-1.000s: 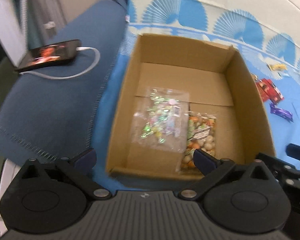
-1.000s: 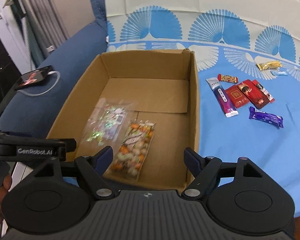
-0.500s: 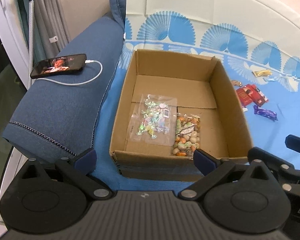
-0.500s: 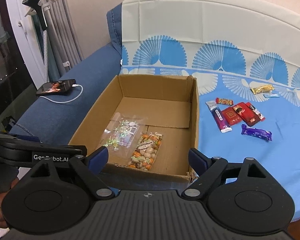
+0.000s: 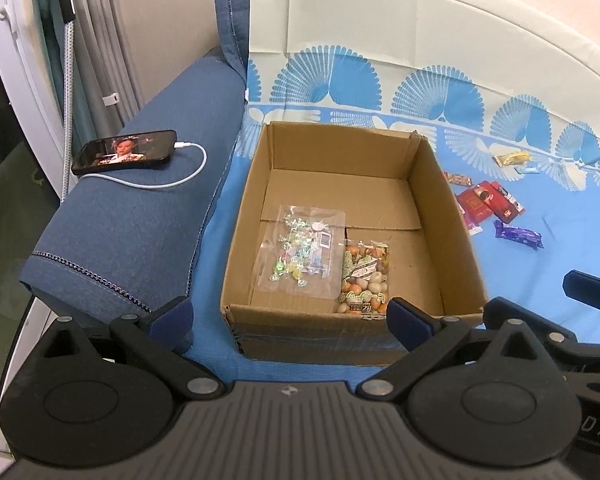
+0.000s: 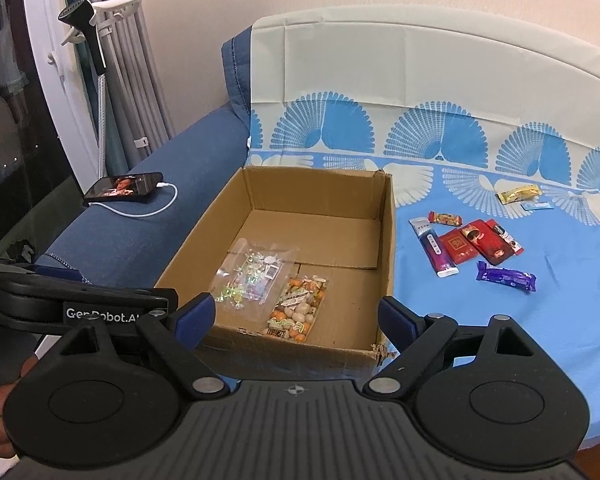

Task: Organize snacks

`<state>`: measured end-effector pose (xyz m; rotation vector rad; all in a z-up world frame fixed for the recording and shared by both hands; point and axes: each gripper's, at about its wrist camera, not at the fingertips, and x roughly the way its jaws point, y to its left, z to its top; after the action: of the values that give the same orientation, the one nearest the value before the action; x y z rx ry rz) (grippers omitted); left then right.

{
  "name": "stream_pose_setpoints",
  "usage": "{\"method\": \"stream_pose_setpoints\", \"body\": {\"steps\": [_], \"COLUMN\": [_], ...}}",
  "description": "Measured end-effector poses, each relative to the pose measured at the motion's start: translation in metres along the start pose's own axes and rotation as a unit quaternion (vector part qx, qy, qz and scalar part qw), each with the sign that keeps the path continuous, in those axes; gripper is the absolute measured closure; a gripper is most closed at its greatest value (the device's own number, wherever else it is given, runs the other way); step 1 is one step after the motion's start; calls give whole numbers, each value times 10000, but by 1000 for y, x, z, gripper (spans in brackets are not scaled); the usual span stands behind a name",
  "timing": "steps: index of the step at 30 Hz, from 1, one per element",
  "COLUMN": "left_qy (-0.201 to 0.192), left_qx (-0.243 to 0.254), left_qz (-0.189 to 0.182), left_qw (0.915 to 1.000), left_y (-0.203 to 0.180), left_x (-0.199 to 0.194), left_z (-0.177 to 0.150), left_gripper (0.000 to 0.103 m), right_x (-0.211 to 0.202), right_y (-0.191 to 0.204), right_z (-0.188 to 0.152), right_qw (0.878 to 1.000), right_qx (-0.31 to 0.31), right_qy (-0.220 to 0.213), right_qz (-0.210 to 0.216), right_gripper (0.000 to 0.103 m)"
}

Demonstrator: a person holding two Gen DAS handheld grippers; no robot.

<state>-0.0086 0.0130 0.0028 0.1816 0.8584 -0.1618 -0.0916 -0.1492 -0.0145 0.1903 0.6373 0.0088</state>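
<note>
On the blue sofa armrest (image 5: 140, 216) at far left, a smartphone (image 5: 126, 157) lies face up with a video playing, its white charging cable (image 5: 172, 178) looping beside it. To its right, an open cardboard box (image 5: 452, 216) sits on the fan-patterned blue cloth (image 6: 500, 340). Inside the box, toward its near wall, lie a clear bag of wrapped candies (image 5: 302, 254) and, touching its right edge, a bag of mixed coated nuts (image 5: 364, 276); the print on both is too small to read. Right of the box, loose on the cloth, are a white and purple stick pack (image 6: 434, 246), a small red bar (image 6: 445, 219), red packets (image 6: 478, 242), a purple bar (image 6: 506, 277) and, farther back, a gold wrapper (image 6: 518, 193). The left gripper (image 5: 288, 318) and the right gripper (image 6: 296, 316) both hover short of the box's near wall, fingers spread wide, holding nothing. In the right wrist view, the side of the left tool reads "GenRobot.AI", partly covered.
</note>
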Motion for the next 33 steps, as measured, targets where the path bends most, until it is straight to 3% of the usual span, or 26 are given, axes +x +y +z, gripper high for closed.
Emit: {"method": "stream_pose_setpoints", "body": {"steps": [33], "left_qy": [-17], "left_qx": [3], "left_qz": [23], "left_qw": [10000], "left_y": [0], "left_x": [-6], "left_z": [-2], "left_gripper": [0], "right_x": [-7], "right_y": [-4], "right_z": [-5], "right_qw": [9999], "right_qx": [139], "right_qy": [-91], "right_qz": [17], "right_gripper": [12]}}
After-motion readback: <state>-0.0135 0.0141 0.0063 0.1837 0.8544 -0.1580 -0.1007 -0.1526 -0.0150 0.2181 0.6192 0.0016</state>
